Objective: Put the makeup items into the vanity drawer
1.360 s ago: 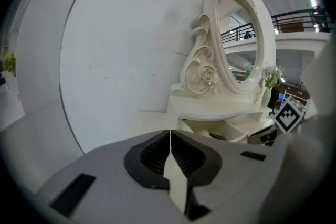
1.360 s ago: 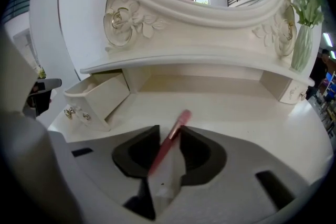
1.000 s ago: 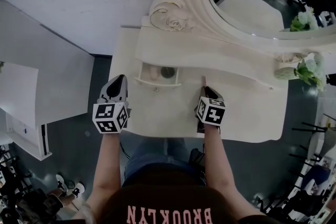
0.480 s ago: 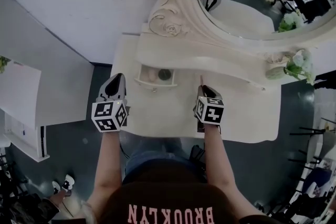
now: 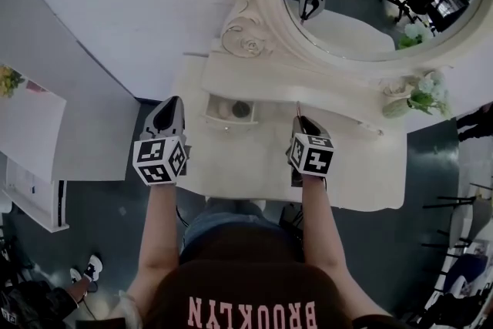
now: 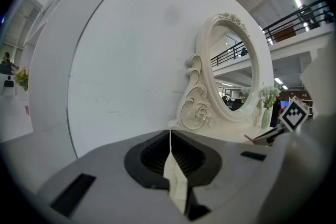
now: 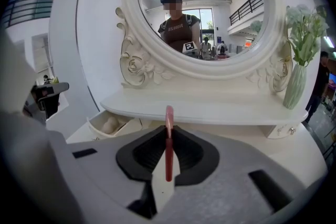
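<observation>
— Now, status check: what is each gripper doing?
— Left gripper (image 6: 170,157): jaws pressed together with nothing between them, beside the left edge of the vanity top (image 5: 254,166). Right gripper (image 5: 302,123): clamped on a slim pink makeup pencil (image 7: 168,134). It is pinched low on its length, and most of the shaft stands out ahead of the jaws.
— Where is the pencil relative to the drawer?
— In the air over the vanity top, to the right of the open vanity drawer (image 5: 229,122) and apart from it. The drawer holds a pale round puff (image 5: 223,110) and a dark round item (image 5: 242,109); I cannot identify the second.
— Handling estimate?
— Judged very light, stiff and thin. The barrel looks smooth and round, so it could pivot or slide between the pads. With that long overhang, the free end would swing on any wrist turn. The tip is probably brittle, so keep it off the drawer wall and the shelf (image 7: 210,107) above. A hold nearer mid-length would be steadier, though the present one looks adequate for a short carry. Lay it flat in the free space and let go close to the drawer floor.
</observation>
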{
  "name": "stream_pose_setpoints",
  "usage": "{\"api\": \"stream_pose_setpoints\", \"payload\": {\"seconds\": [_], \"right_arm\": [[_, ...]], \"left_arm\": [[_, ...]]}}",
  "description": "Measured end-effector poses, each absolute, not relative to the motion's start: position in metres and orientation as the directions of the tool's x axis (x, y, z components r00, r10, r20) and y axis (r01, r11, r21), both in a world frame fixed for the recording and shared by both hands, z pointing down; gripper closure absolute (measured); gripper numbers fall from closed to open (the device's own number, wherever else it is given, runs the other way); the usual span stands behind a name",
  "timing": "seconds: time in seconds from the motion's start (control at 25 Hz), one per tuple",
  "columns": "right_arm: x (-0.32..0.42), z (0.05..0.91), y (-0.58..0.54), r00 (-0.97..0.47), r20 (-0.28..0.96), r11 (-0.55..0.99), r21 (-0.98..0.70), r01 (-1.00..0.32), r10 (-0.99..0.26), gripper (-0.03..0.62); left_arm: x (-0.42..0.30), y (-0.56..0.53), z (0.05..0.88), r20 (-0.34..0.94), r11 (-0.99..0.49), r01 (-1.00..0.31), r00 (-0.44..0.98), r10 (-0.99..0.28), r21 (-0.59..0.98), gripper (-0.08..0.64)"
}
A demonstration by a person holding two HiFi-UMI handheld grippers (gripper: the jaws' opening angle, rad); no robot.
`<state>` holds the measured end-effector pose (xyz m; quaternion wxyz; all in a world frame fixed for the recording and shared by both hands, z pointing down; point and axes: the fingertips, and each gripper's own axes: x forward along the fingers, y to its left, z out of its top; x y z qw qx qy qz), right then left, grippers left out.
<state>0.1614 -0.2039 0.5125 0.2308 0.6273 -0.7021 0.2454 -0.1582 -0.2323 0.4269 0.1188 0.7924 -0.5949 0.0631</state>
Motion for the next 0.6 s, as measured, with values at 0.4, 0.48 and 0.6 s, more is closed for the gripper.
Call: {"api": "stream_pose_setpoints", "payload": {"seconds": [0.4,0.48,0.6], "right_arm": [[0.148,0.485,-0.218,-0.141,0.553,0.120,-0.074,-0.990,-0.821,0.560],[0.142,0.483,-0.222,-0.154,0.540,0.132,-0.079,-0.988,-0.827,0.560],[0.132,0.480,-0.230,-0.175,0.530,0.153,-0.085,-0.984,-0.830,0.560]], "left_arm": [[-0.177,-0.223,0.410,0.203,-0.223,-0.970,0.239,-0.950,0.098,0.552],[-0.182,-0.223,0.407,0.198,-0.213,-0.972,0.228,-0.953,0.093,0.552],[-0.192,-0.220,0.405,0.197,-0.195,-0.977,0.208,-0.958,0.085,0.552]]}}
